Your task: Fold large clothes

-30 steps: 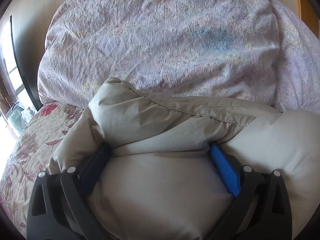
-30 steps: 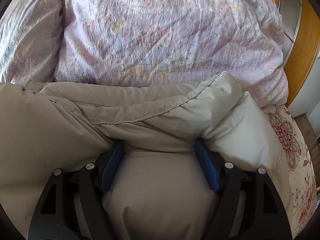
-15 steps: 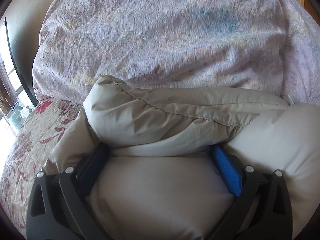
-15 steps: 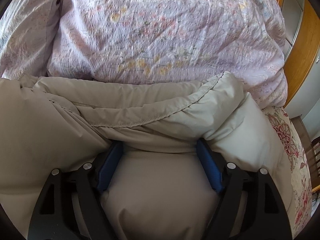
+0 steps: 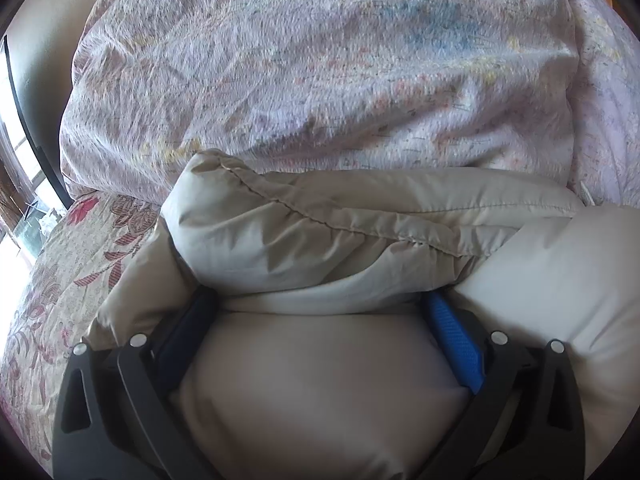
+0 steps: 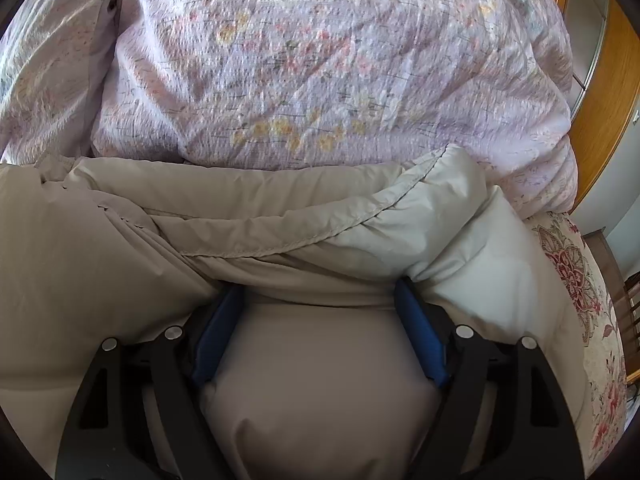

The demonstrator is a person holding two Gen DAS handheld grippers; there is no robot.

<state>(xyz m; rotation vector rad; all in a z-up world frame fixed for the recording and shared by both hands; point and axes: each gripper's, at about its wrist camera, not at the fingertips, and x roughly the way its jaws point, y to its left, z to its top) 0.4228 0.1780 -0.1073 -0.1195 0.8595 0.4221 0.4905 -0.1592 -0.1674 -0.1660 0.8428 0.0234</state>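
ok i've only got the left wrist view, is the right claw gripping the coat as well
Observer: yes, the right claw has the beige padded coat bulging between its blue pads.
Operator: where's the coat's right corner
Observer: its stitched corner rests against the lilac floral duvet.
Operator: anything beyond that side
Observer: the red-flowered bedspread, then a wooden frame past the bed.
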